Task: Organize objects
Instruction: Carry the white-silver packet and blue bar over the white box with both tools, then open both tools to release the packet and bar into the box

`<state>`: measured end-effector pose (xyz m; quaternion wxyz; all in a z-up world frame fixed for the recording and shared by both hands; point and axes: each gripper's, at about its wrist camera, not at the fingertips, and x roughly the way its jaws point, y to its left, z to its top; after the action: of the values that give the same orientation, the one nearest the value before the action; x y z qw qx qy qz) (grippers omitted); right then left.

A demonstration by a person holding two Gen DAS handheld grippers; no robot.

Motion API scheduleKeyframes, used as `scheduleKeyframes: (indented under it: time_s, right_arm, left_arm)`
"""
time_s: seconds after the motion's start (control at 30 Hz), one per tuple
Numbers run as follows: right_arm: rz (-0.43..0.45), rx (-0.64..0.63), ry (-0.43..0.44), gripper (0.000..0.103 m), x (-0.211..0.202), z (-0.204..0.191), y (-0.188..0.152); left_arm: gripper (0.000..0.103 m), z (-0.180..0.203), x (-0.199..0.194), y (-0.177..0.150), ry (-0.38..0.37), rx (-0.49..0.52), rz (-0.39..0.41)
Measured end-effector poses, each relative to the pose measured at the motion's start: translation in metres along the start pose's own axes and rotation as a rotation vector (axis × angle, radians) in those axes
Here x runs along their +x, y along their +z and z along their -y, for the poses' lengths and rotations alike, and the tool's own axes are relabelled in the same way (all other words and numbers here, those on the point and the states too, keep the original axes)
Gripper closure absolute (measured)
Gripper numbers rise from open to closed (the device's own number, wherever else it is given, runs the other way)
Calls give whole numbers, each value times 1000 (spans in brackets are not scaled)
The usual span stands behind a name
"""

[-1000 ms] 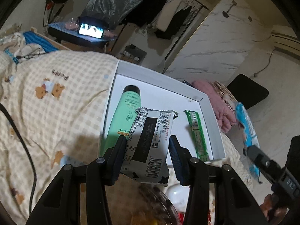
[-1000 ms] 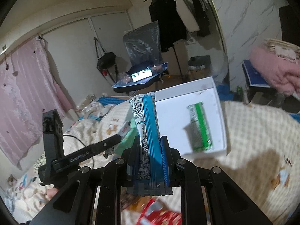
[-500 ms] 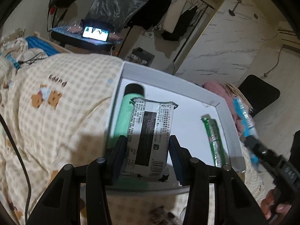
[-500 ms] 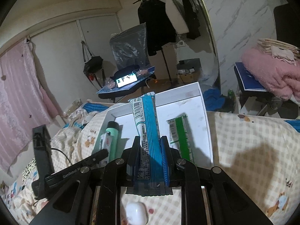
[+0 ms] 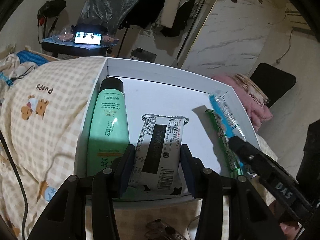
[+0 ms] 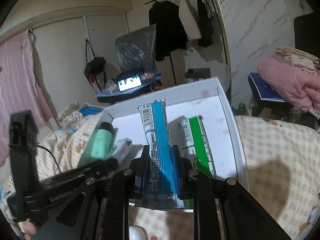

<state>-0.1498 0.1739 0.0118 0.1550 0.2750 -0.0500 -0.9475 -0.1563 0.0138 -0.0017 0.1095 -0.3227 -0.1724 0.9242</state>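
Left tool (image 5: 157, 160) pinching white packet (image 5: 160, 150), right tool (image 6: 160, 164) pinching blue bar (image 6: 157, 140), both over box (image 5: 170, 70). Lower flat btwn tube (image 5: 109, 124) & green bar (image 6: 197, 140), then let go.

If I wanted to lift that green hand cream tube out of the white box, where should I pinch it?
Pinch the green tube across its flat, wide lower body, coming from above. It lies flat along the white box wall, so a sideways approach looks blocked.

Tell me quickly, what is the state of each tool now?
Left tool: closed on the white snack packet.
Right tool: closed on the blue snack bar.
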Motion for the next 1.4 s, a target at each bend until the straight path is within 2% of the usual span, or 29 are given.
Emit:
scheduleKeyframes:
  time_s: [0.1, 0.37, 0.6, 0.73, 0.83, 0.9, 1.0, 1.03, 1.07, 1.1, 1.4]
  right_arm:
    - [-33, -6, -47, 81, 8, 6, -1]
    - [-65, -85, -161, 81, 13, 3, -7]
    - [-73, -92, -164, 81, 12, 3, -7]
    - [-80, -91, -152, 81, 11, 2, -8]
    - [-82, -91, -139, 81, 10, 2, -7]
    - [-84, -95, -135, 79, 9, 1, -7]
    - [-76, -101, -125, 72, 5, -1, -7]
    - [-72, -103, -113, 66, 3, -2, -7]
    - [-64, -107, -101, 50, 1, -3, -7]
    - [-52, -110, -99, 41, -3, -4, -7]
    - [20, -67, 6, 39, -35, -2, 7]
  left_arm:
    - [54, 5, -2, -3, 30, 28, 7]
    - [54, 7, 2, -4, 47, 48, -6]
    - [53, 6, 1, -4, 34, 28, -25]
    - [49, 0, 0, -2, -9, -13, -37]
    - [43, 0, -2, -2, -19, -6, -39]
    - [36, 4, -3, -3, -11, 13, -33]
    - [34, 8, -7, -2, 7, 38, -13]
    - [33, 9, -8, -2, 13, 40, -10]
    - [32, 11, -9, -1, 24, 40, -9]
    - [31, 11, -11, 0, 43, 40, -3]
    - [25, 29, -34, 6, 59, 116, 51]
